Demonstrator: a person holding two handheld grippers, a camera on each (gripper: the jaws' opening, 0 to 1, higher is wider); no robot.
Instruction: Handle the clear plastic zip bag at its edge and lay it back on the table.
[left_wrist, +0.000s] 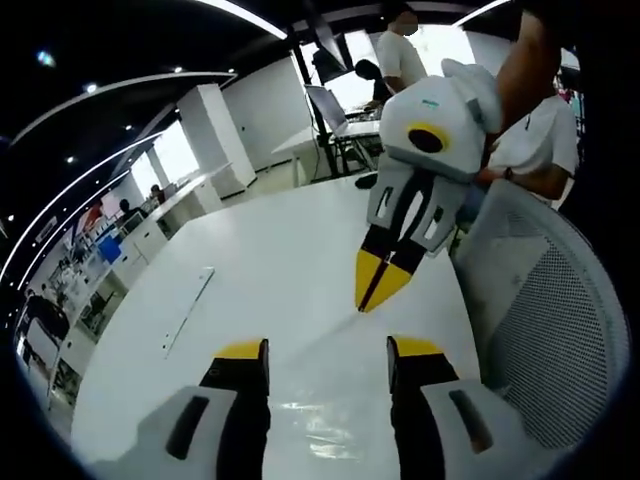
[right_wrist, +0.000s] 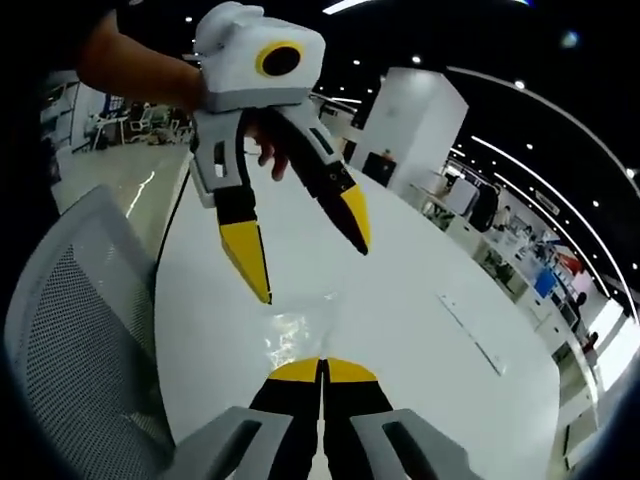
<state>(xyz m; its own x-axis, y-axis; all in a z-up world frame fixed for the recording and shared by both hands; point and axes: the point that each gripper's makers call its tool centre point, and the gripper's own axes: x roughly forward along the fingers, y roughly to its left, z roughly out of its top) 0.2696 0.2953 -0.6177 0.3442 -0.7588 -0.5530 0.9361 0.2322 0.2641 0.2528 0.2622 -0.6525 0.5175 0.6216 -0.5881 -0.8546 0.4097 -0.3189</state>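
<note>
The right gripper (right_wrist: 322, 368) was clenched on the near edge of the bag (right_wrist: 298, 335), which lay mostly flat near the table's (right_wrist: 420, 330) chair-side edge. The left gripper (left_wrist: 327, 352) hovered over it, jaws released, grasping nothing. By the look of it the lay-down step was nearly done; the next move called for letting the edge go and lifting clear. Beyond stood a mesh chair (left_wrist: 545, 300) and, farther off, people at desks.

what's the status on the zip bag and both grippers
Left hand-held gripper open above the zip bag. Right hand-held gripper shut on the bag's near edge. Bag on the white table; nothing in the way.
</note>
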